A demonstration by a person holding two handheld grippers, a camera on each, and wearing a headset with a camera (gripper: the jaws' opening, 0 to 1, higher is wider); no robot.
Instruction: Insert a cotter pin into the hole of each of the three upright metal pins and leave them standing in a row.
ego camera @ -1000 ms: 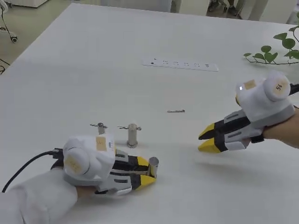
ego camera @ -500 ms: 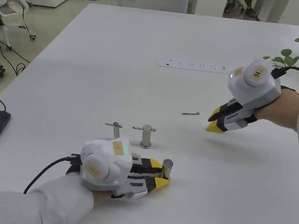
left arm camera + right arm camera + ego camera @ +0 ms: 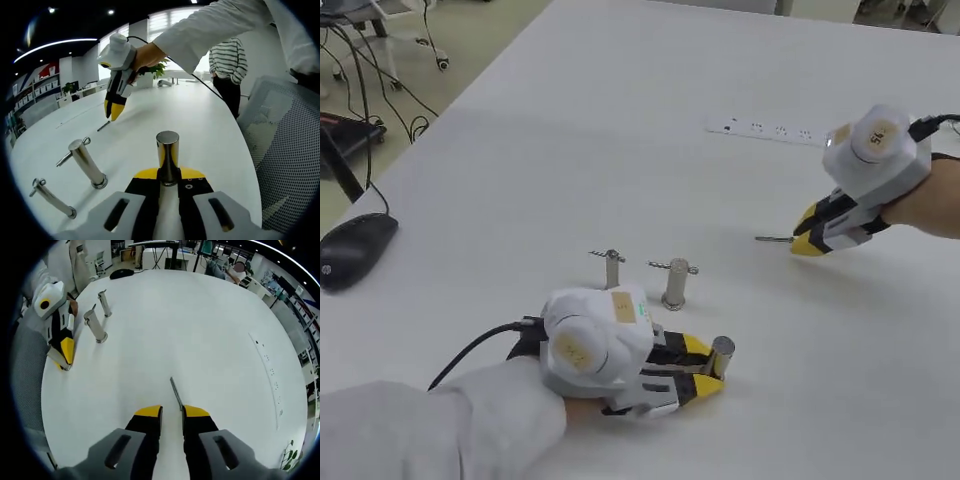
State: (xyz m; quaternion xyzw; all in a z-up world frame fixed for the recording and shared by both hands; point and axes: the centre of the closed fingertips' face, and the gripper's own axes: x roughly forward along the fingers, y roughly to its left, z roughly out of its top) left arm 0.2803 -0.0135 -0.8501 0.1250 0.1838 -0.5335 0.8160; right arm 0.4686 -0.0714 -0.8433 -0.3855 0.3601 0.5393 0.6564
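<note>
Now our left gripper (image 3: 705,367) clamps the third metal pin (image 3: 721,350) upright on the table (image 3: 620,150); two fitted pins (image 3: 674,285) stand at its 11 o'clock. Our right gripper (image 3: 808,245), jaws slightly parted, meets the loose cotter pin (image 3: 772,239) at its 9 o'clock.

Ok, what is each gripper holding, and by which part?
Left gripper: an upright metal pin, gripped low on its shaft. Right gripper: nothing yet; its jaws stand apart at the near end of the loose cotter pin.

A white power strip (image 3: 765,130) lies on the white table (image 3: 570,150), a black mouse (image 3: 355,250) at its left edge.
</note>
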